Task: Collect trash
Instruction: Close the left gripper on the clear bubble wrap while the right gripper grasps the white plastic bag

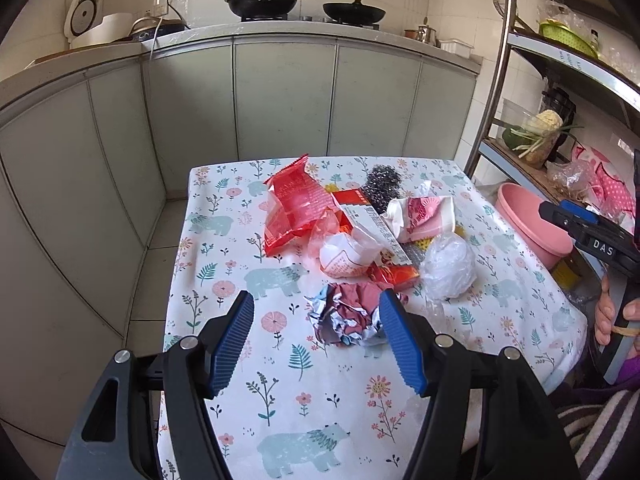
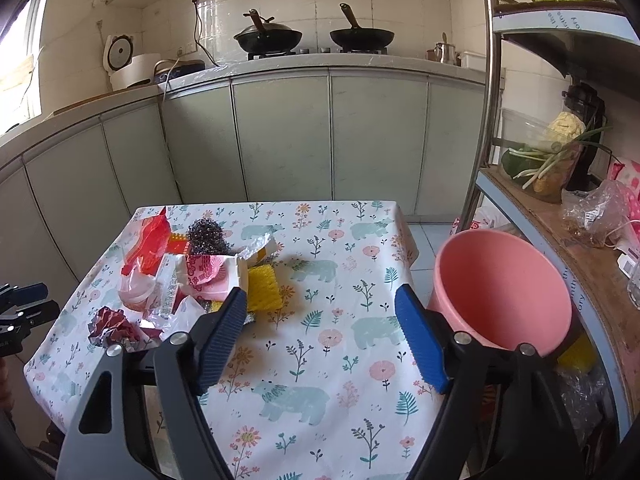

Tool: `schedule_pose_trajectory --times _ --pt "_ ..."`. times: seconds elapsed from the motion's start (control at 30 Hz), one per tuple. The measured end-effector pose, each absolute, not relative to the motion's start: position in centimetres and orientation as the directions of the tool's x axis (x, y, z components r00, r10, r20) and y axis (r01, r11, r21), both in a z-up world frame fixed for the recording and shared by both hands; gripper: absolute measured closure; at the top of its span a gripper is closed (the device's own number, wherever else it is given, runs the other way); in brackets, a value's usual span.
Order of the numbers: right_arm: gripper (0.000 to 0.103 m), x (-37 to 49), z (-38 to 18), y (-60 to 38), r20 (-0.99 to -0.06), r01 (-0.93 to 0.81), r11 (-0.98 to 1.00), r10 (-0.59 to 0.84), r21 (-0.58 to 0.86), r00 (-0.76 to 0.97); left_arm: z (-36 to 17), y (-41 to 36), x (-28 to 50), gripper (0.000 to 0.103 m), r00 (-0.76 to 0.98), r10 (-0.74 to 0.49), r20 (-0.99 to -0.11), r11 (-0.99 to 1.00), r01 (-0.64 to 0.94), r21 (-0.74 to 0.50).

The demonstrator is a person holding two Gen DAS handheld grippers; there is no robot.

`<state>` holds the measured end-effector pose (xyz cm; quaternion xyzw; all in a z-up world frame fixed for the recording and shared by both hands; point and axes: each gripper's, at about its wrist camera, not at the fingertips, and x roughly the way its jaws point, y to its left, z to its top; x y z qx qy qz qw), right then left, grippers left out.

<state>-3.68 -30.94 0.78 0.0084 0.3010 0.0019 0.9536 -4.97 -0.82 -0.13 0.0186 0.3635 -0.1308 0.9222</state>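
Hovering spread over the table [image 1: 224,248], the left gripper [image 1: 316,336] frames a crumpled foil wrapper [image 1: 348,316], its pads not pressing it. From the right wrist, the right gripper [image 2: 320,336] stands spread with nothing between, the pink bin [image 2: 500,292] beside the table's right edge.

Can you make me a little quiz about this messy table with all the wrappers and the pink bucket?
1. True or false: the pink bucket stands on top of the table.
2. Which piece of trash lies nearest the left gripper? A) the crumpled foil wrapper B) the steel scourer C) the red snack bag
3. Fill in: the right gripper holds ____ between its fingers.

Key:
1. False. It sits beside the table's right edge, lower down.
2. A. The foil wrapper lies on the cloth, just inside the gripper's right finger.
3. Nothing. Its jaws stand open over bare tablecloth.
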Motion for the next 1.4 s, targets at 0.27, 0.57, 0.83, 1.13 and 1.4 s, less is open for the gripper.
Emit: schedule_pose_trajectory --times 0.27,0.57,0.83,1.13,1.4 --pt "0.034 -3.9 0.7 -30.7 -0.586 -0.025 0.999 0.038 0.031 0.809 -0.3 -1.8 -5.9 0.039 0.639 -0.342 -0.689 0.925 0.360 -0.124" --pt "0.039 -4.3 0.2 -30.6 -0.600 -0.049 0.998 0.063 0.039 0.797 -0.9 -4.7 -7.9 0.040 0.527 -0.478 -0.702 0.820 0.555 -0.141" --pt "0.040 -4.5 -0.5 -30.2 -0.632 -0.113 0.992 0.128 0.065 0.764 -2.9 -7.0 -8.2 0.047 0.425 -0.494 -0.758 0.759 0.637 -0.138" --pt "0.040 -4.4 -2.3 -27.4 -0.689 -0.259 0.960 0.256 0.102 0.678 -4.6 -7.7 -7.7 0.061 0.354 -0.492 -0.796 0.737 0.655 -0.164" --pt "0.040 -2.7 -3.5 -25.3 -0.733 -0.338 0.934 0.309 0.115 0.606 -4.8 -6.9 -7.2 0.088 0.349 -0.502 -0.791 0.738 0.650 -0.182"
